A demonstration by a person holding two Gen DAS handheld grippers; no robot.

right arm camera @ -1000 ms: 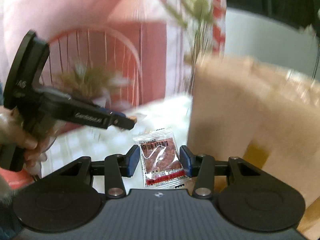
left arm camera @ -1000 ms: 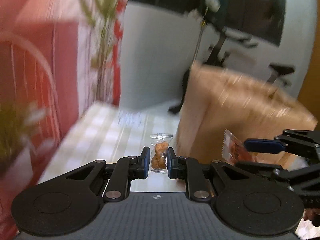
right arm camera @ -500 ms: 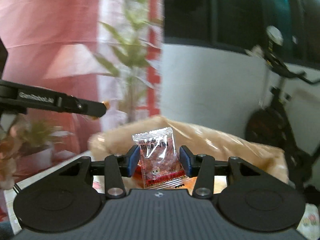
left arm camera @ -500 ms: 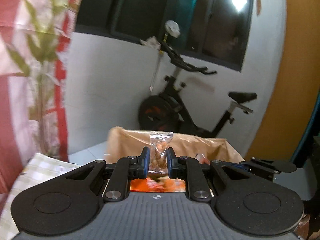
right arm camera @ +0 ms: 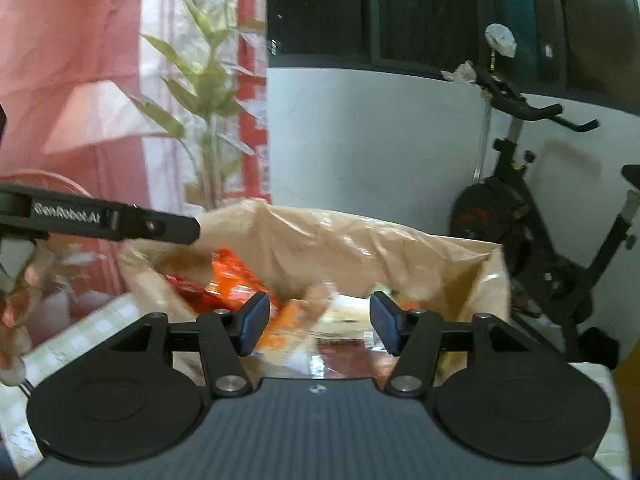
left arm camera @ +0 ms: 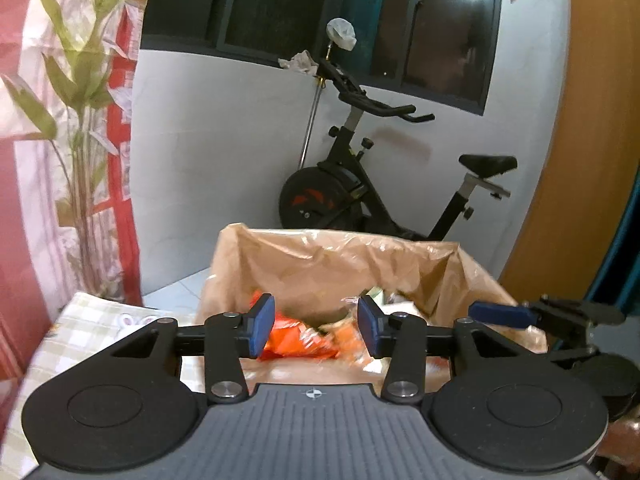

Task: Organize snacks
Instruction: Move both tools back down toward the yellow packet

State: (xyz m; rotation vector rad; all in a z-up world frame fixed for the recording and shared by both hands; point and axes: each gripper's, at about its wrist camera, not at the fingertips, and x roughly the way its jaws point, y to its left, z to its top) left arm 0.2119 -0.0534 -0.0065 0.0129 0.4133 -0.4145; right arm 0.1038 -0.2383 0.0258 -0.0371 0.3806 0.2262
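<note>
both fingers (left arm camera: 263, 330) just spread open, empty, above snacks (right arm camera: 236, 280) in the paper bag (left arm camera: 340, 256)

1. A black exercise bike (left arm camera: 360, 184) stands against the white wall (left arm camera: 224, 168).
2. A leafy plant (right arm camera: 204, 120) rises beside the pink and red curtain (right arm camera: 80, 60).
3. Dark windows (left arm camera: 304, 4) sit above the wall.

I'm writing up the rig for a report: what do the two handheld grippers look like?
Both match: a dark grey ribbed body, two round black discs at the sides, and black linkage arms with silver pivot screws. The left gripper and right gripper each end in flat blue pads. Seen from the right wrist view, the left one's side bears white "GenRobot.AI" lettering. No cables or sleeves show.
</note>
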